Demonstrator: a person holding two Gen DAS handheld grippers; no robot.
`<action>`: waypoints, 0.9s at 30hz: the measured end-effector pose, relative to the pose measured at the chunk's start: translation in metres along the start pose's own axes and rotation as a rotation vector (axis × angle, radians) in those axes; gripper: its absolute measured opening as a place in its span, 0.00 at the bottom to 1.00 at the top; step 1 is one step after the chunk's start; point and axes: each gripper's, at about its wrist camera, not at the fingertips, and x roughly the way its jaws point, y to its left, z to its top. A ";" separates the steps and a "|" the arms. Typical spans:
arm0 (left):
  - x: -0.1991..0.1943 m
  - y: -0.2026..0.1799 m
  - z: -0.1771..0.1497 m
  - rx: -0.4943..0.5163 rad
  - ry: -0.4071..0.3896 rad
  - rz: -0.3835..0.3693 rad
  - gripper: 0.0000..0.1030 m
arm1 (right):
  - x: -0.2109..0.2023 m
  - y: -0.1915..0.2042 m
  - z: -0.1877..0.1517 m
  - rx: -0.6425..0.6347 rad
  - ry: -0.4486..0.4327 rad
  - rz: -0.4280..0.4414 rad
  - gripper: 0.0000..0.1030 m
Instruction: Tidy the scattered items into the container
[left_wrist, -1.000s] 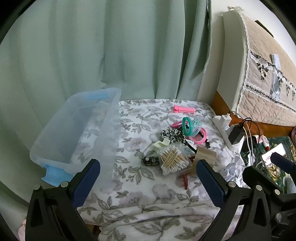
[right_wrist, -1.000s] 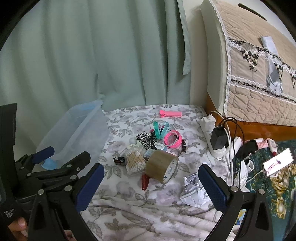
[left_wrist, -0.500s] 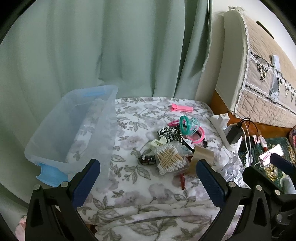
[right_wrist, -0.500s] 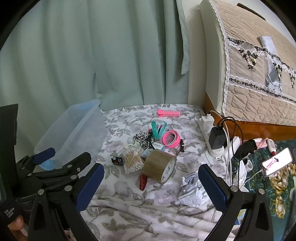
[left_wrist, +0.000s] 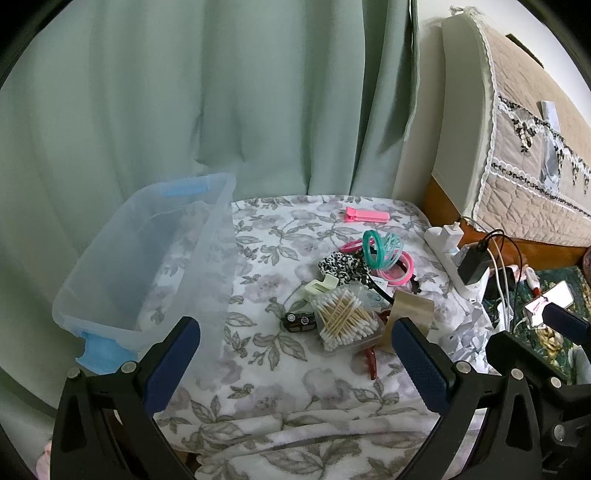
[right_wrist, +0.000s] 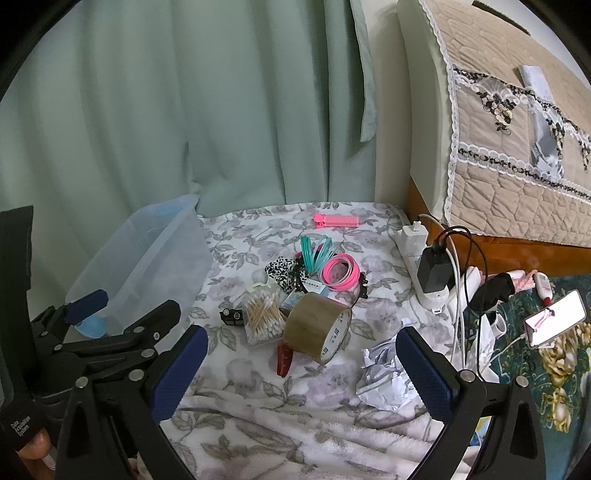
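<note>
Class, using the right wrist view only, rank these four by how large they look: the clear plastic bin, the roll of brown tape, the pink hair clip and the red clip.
1. clear plastic bin
2. roll of brown tape
3. pink hair clip and red clip: too alike to rank; the red one lies nearer the camera and partly under the tape.

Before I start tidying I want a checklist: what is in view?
bin: 1, clear with blue handles, left on blanket
swab box: 1, clear, mid pile
tape: 1, brown, right of swabs
pink clip: 1, far end
red clip: 1, under tape
bangles: pink and teal stacks, behind tape
scrunchie: 1, black-white
paper: white, crumpled, right
power strip: 1, white, right edge
phone: 1, far right
left gripper: open
right gripper: open
</note>
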 end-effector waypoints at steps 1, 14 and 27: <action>0.000 0.001 0.000 -0.002 -0.001 -0.001 1.00 | 0.000 0.000 0.000 0.001 -0.001 0.003 1.00; 0.000 0.004 0.001 -0.017 -0.008 -0.017 1.00 | 0.001 0.002 -0.001 0.005 -0.010 0.020 1.00; 0.030 -0.002 -0.002 0.014 0.057 -0.141 1.00 | 0.024 -0.014 -0.004 0.057 0.057 0.043 1.00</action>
